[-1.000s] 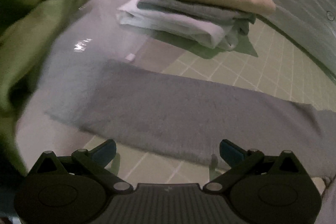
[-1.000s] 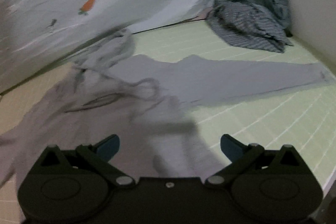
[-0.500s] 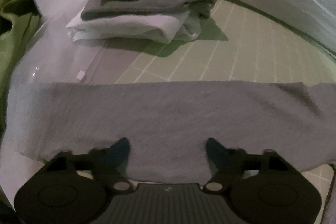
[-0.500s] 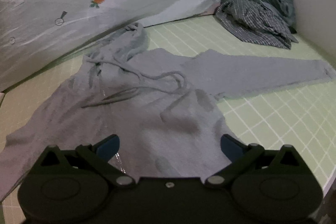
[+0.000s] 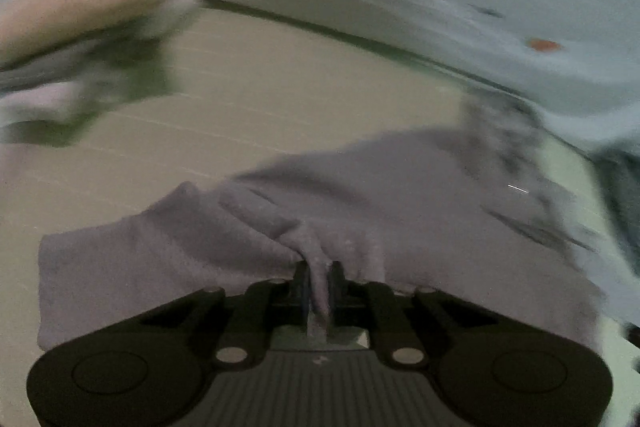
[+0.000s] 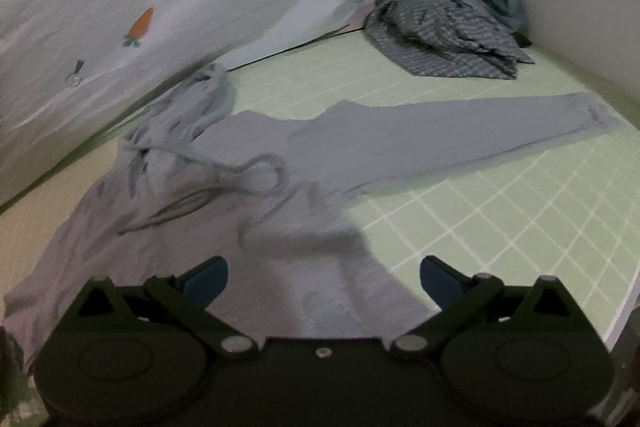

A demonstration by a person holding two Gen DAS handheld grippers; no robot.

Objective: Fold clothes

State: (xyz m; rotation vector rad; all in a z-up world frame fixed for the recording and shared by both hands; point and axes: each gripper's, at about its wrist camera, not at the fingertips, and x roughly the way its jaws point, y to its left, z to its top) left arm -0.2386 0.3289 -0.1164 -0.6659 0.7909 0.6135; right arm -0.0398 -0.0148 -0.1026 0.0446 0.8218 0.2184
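Green gridded bed sheet (image 6: 500, 211) carries the grey hoodie (image 6: 248, 219) spread flat, no readable writing anywhere, while my left gripper (image 5: 318, 277) is closing on a pinched fold of its sleeve (image 5: 192, 247) and my right gripper (image 6: 323, 273) hovers with fingers wide apart.

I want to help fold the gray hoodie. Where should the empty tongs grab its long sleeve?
Probably at the cuff end of the outstretched sleeve, coming down from above with the open right tongs. It lies flat and straight on the green checked sheet, so the cuff edge is free to pinch.
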